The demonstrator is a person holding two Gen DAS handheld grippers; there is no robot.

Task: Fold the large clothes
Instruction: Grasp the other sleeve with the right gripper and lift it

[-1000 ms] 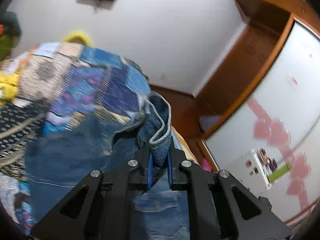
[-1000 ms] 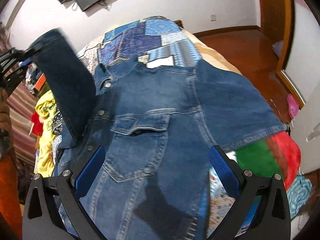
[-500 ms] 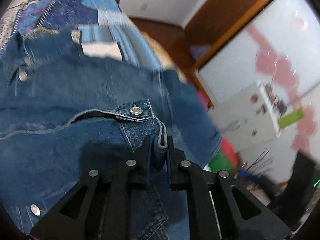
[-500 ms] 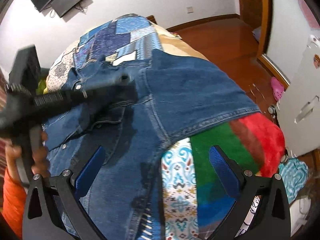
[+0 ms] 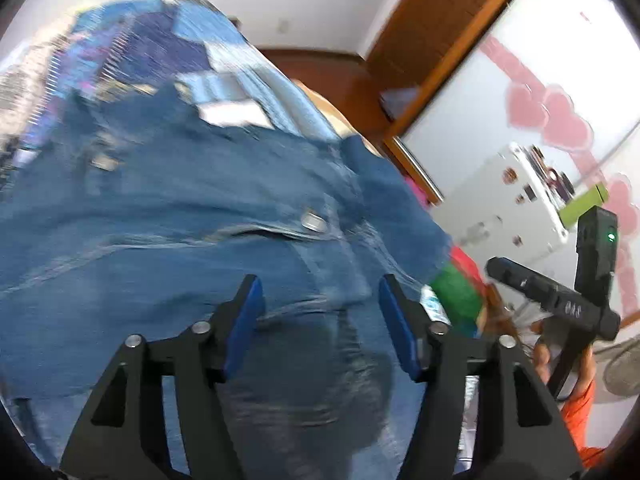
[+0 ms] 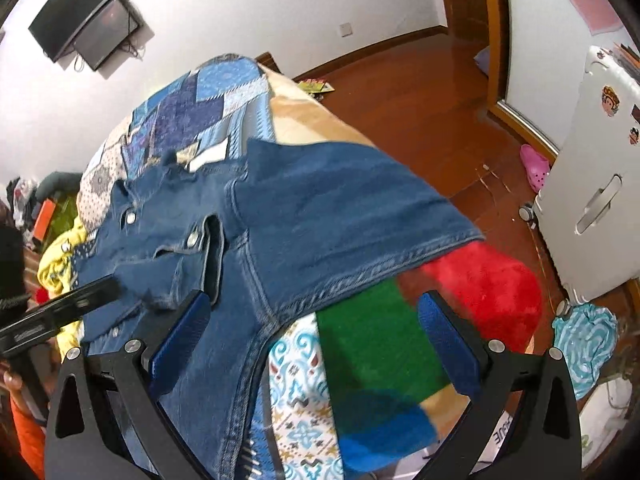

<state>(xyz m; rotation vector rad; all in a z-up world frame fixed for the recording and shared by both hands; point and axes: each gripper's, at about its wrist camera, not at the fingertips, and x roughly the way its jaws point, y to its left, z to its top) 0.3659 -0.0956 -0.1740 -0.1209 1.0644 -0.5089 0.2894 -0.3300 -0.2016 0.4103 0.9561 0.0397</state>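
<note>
A blue denim jacket lies spread front up on the bed, its near sleeve folded across the chest with the buttoned cuff on top. My left gripper hovers just over the jacket; its jaws are opening and the blue pads press on nothing. My right gripper stands wide open above the jacket's right side seam and the blanket, holding nothing. The left gripper shows at the left edge of the right wrist view. The right gripper, in a hand with an orange sleeve, appears at the right of the left wrist view.
The bed carries a blue patchwork quilt and a red, green and patterned blanket. Yellow clothes pile at the left. Right of the bed are wooden floor, a pink slipper and a white cabinet.
My left gripper brought the sleeve cuff down across the jacket front, then opened and let it go. My right gripper moved right, toward the jacket's other sleeve and the bed's edge.
</note>
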